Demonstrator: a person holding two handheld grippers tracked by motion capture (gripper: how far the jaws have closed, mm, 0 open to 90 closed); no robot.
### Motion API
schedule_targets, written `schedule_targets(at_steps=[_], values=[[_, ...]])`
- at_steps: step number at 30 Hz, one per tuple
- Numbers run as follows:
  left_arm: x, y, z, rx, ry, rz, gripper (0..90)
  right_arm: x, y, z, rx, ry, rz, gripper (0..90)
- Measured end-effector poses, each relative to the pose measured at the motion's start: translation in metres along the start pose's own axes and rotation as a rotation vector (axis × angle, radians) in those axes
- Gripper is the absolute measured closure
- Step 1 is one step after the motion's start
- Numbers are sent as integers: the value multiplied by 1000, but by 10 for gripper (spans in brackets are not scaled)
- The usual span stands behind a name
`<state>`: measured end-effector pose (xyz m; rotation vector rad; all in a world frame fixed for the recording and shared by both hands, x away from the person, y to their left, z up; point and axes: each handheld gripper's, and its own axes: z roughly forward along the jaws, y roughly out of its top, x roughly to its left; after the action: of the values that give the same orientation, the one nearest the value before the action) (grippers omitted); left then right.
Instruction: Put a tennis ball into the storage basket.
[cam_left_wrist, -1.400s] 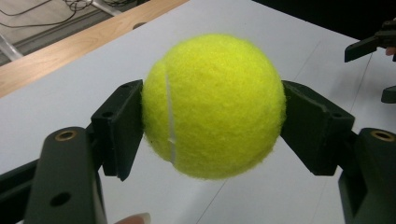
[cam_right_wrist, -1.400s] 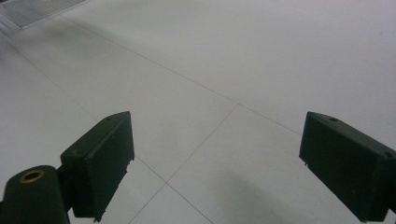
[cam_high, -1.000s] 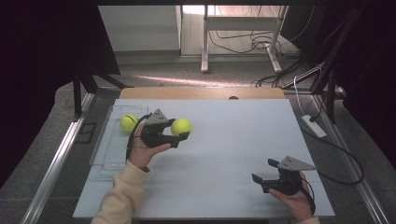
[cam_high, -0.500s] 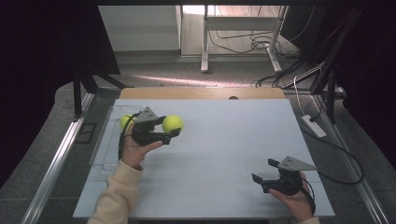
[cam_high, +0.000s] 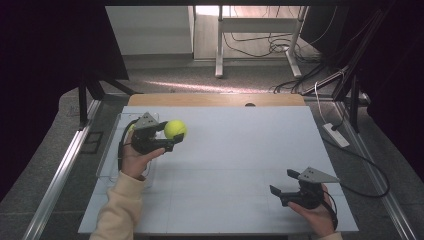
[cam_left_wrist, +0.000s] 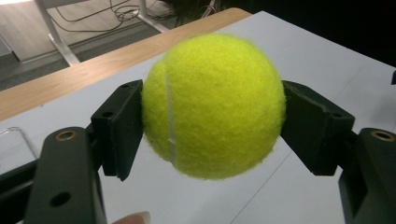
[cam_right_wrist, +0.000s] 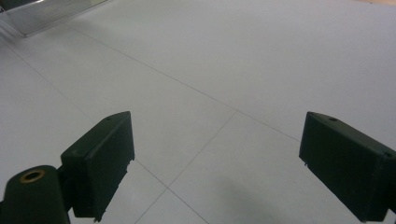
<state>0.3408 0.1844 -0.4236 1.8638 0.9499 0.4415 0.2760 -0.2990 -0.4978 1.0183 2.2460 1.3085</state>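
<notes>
The tennis ball (cam_left_wrist: 214, 106) sits squarely between the jaws of our left gripper (cam_high: 167, 136), pinched at its two sides by the black pads, which press into the felt; in the left gripper view it hangs clear of the table (cam_high: 240, 150) below it. Compared with a second ago, we have carried the ball sideways, from a spot further in over the white surface back toward the left edge, and it now rides just beside the clear tray (cam_high: 111, 150) that lies behind and under our left hand (cam_high: 135, 157). We judge from this that the ball is on its way into the tray and that the carry is nearly done: what remains is to bring the jaws over the tray's floor and let go.

A patch of yellow-green shows just behind the gripper's body, inside the tray; it looks like a second ball, but it is mostly hidden by the gripper, so we cannot be sure. If it is one, we will need to set ours down beside it, not on it. The tray's low wall is the only thing between the jaws and the drop spot.

Well apart, near the table's front right corner, our right gripper (cam_high: 292, 187) rests low with its jaws spread wide and nothing between them, only bare table ahead.
</notes>
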Motion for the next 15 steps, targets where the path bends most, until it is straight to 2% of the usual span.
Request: schedule_targets(at_steps=[5,10,15], values=[[5,-2,-3,0,12,-12,271,1,0,1,2,2,-5,100],[13,-6,-6,15,51,-30,270,1,0,1,3,2,-8,100],[18,-9,-8,19,62,-46,271,0,0,0,4,-1,-6,100]])
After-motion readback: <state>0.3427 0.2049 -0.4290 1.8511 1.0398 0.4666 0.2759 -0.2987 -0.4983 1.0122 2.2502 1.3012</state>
